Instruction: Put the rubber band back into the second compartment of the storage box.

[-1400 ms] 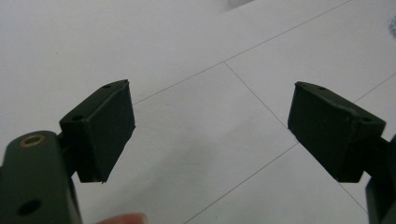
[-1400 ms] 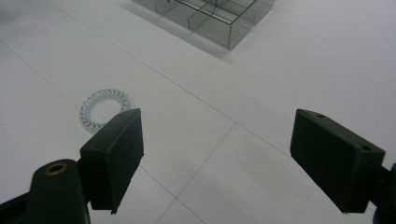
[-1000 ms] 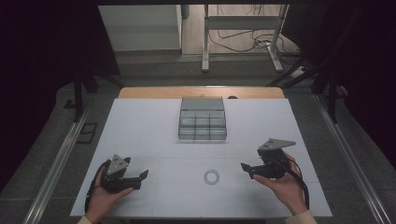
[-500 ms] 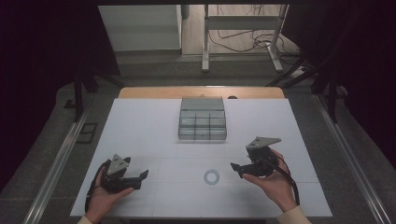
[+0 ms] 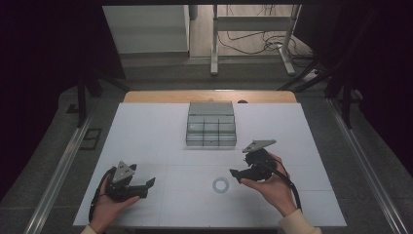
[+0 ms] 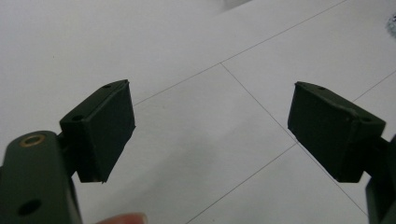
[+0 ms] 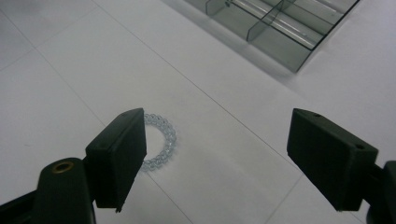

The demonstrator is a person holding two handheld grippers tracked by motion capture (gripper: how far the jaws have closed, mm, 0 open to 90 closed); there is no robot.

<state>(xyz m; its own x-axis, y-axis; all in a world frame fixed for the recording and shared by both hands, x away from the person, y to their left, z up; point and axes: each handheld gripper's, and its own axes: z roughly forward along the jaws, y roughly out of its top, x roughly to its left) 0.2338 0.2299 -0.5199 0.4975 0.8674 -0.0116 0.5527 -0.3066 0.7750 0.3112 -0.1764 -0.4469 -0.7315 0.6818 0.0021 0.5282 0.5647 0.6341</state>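
Observation:
A clear beaded bracelet [image 5: 220, 184] lies flat on the white table [image 5: 160, 146], toward the front. My right gripper [image 5: 238, 168] hovers just to its right and points left at it. It is open, and its jaws have just been closing a little with nothing between them. In the right gripper view the bracelet [image 7: 171, 136] lies beyond the right gripper [image 7: 215, 154], partly hidden behind the left-hand jaw. My left gripper [image 5: 147, 187] rests at the front left, open and empty, well apart from the bracelet. In the left gripper view the left gripper [image 6: 210, 130] has only bare table between its wide jaws.
A grey transparent organizer box [image 5: 211, 124] with several compartments sits at the table's middle back. Its near corner [image 7: 280, 32] shows in the right gripper view. Thin lines cross the table top. Dark floor rails run along both sides.
My right gripper has moved left across the table toward the bracelet. The left gripper and the bracelet have stayed where they were.

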